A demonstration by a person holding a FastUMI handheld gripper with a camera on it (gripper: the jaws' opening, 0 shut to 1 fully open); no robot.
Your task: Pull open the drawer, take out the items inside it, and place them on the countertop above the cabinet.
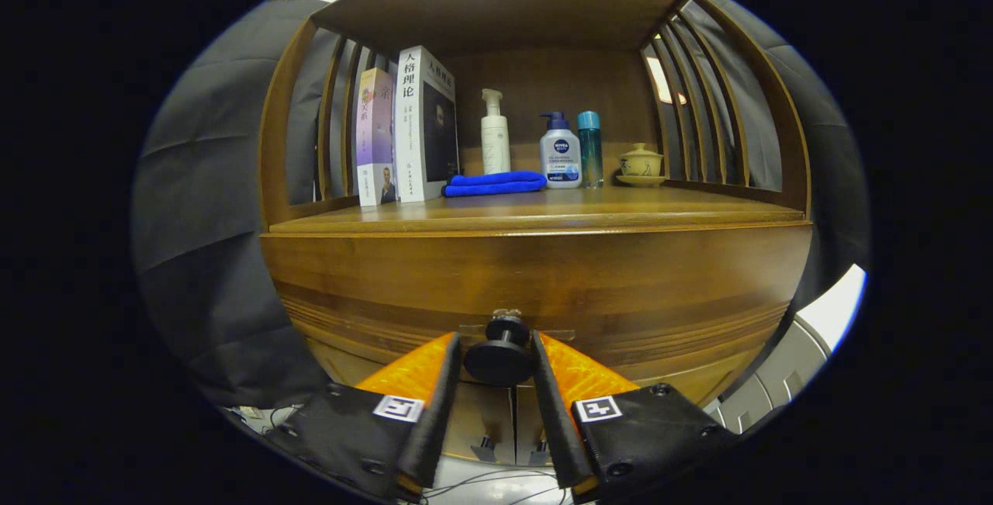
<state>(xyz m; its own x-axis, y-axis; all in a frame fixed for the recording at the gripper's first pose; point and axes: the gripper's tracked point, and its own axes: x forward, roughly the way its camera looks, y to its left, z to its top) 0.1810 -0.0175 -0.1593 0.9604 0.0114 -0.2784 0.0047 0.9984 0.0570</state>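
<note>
At the lower centre of the frame the tongs (496,361) close on the drawer's black knob (499,354) (drawer (535,288) not yet open), gripping it for pulling beneath the worktop (535,214).

Black tongs (496,350) with orange, fine-ridged fingers (415,369) and black-and-white square markers (398,408) close on a black knob (500,357) of the brown, wood-grained drawer (535,288). On the brown worktop (543,210) stand a white book (425,125), a pale purple book (375,136), a folded bright blue cloth (494,183), a white pump bottle (495,136), a white bottle with dark blue pump (560,152), a teal bottle (590,148) and a cream lidded cup (641,164).
</note>
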